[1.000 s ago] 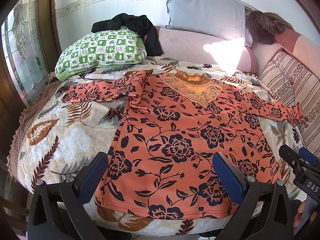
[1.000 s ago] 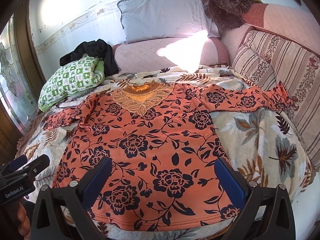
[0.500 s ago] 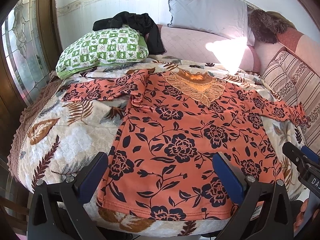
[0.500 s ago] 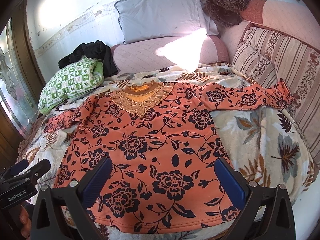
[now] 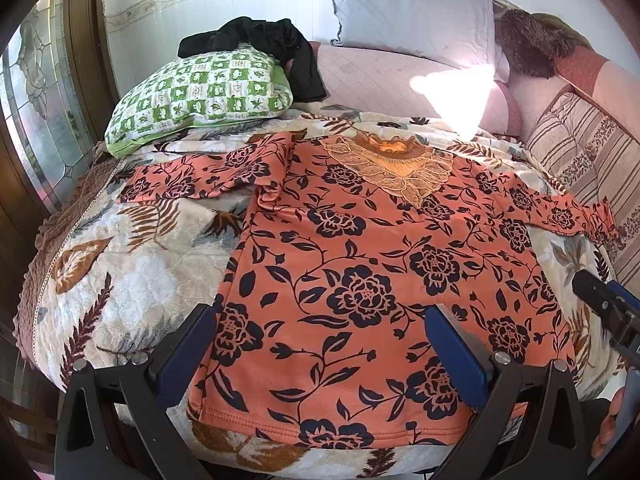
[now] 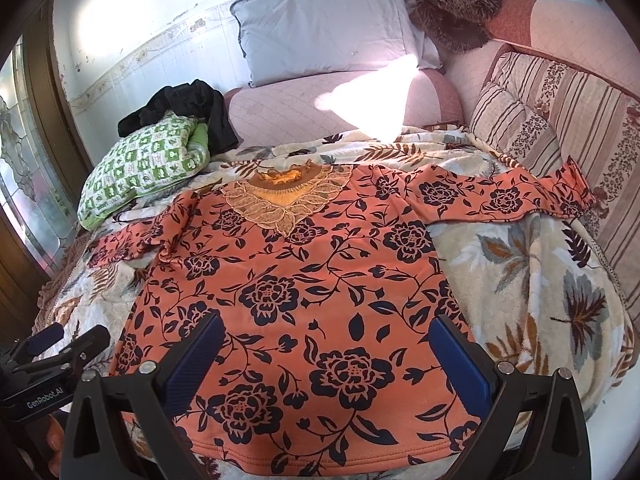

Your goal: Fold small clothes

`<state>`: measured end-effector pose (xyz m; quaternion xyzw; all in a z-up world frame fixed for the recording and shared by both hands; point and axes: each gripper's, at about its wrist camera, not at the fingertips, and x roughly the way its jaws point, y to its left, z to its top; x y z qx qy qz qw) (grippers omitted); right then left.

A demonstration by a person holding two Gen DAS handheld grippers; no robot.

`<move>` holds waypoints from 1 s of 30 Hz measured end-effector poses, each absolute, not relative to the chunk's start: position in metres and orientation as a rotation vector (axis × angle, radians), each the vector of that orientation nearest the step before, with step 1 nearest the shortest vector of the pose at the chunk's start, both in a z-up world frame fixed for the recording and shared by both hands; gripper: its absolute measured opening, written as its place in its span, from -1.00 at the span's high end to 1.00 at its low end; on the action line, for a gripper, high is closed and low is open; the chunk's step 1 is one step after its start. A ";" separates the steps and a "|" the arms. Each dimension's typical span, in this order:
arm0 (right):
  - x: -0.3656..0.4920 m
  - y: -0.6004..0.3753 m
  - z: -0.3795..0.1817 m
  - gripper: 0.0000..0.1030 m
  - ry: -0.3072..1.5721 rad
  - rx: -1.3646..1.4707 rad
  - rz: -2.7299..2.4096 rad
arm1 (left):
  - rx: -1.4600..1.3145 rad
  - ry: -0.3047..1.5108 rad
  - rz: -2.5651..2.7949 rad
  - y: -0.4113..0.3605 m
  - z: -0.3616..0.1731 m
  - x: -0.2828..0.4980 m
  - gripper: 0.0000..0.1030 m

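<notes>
Across the bed (image 5: 120, 280), a leaf-patterned blanket (image 6: 520, 280) covers the surface, and the orange floral top (image 5: 360, 272) lies flat on it, front up, hem toward 6 o'clock and lace neckline (image 5: 392, 168) toward 12 o'clock. Both sleeves spread out: in the left wrist view one sleeve (image 5: 192, 180) reaches toward 10 o'clock and the other toward 3 o'clock, its cuff (image 6: 568, 184) touching the striped cushion (image 6: 560, 120). At 12 o'clock a grey pillow (image 6: 328, 28) leans on the wall behind a pink bolster (image 6: 304, 112). At 10 o'clock sits a green checked pillow (image 5: 200, 96) with a black garment (image 5: 272, 44) draped over it. A furry brown item (image 6: 452, 12) rests at 1 o'clock.

Over the hem, the left gripper (image 5: 320, 344) hangs with jaws wide apart, holding nothing. The right gripper (image 6: 324, 348) hangs likewise, jaws spread wide and empty; each gripper also shows at the edge of the other's view.
</notes>
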<state>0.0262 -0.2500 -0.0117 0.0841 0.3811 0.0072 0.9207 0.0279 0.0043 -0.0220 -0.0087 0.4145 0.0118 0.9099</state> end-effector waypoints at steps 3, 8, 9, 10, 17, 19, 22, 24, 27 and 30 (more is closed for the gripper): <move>0.034 -0.273 -0.010 -1.00 0.766 0.233 0.034 | -0.013 0.864 0.019 0.002 -0.026 0.033 -1.00; 0.055 -0.368 -0.005 -1.00 0.695 0.477 0.008 | -0.017 0.908 0.032 0.001 -0.045 0.045 -1.00; 0.059 -0.393 -0.007 -1.00 0.675 0.534 -0.016 | -0.015 0.915 0.034 0.001 -0.049 0.048 -1.00; 0.064 -0.423 -0.011 -1.00 0.656 0.598 -0.049 | -0.015 0.921 0.031 0.000 -0.053 0.052 -1.00; 0.096 -0.614 -0.070 -0.98 0.574 1.006 -0.264 | 0.004 0.961 0.051 -0.005 -0.076 0.078 -1.00; 0.108 -0.648 -0.085 -0.94 0.564 1.061 -0.297 | 0.008 0.971 0.055 -0.007 -0.082 0.085 -1.00; 0.127 -0.677 -0.100 -0.71 0.566 1.087 -0.323 | 0.016 0.994 0.053 -0.011 -0.093 0.097 -1.00; 0.141 -0.689 -0.112 -0.65 0.576 1.107 -0.345 | 0.023 0.997 0.056 -0.014 -0.097 0.103 -1.00; 0.160 -0.699 -0.128 -0.36 0.603 1.116 -0.377 | 0.019 0.995 0.055 -0.013 -0.099 0.109 -1.00; 0.173 -0.705 -0.139 -0.17 0.609 1.148 -0.401 | 0.016 0.992 0.057 -0.011 -0.100 0.112 -1.00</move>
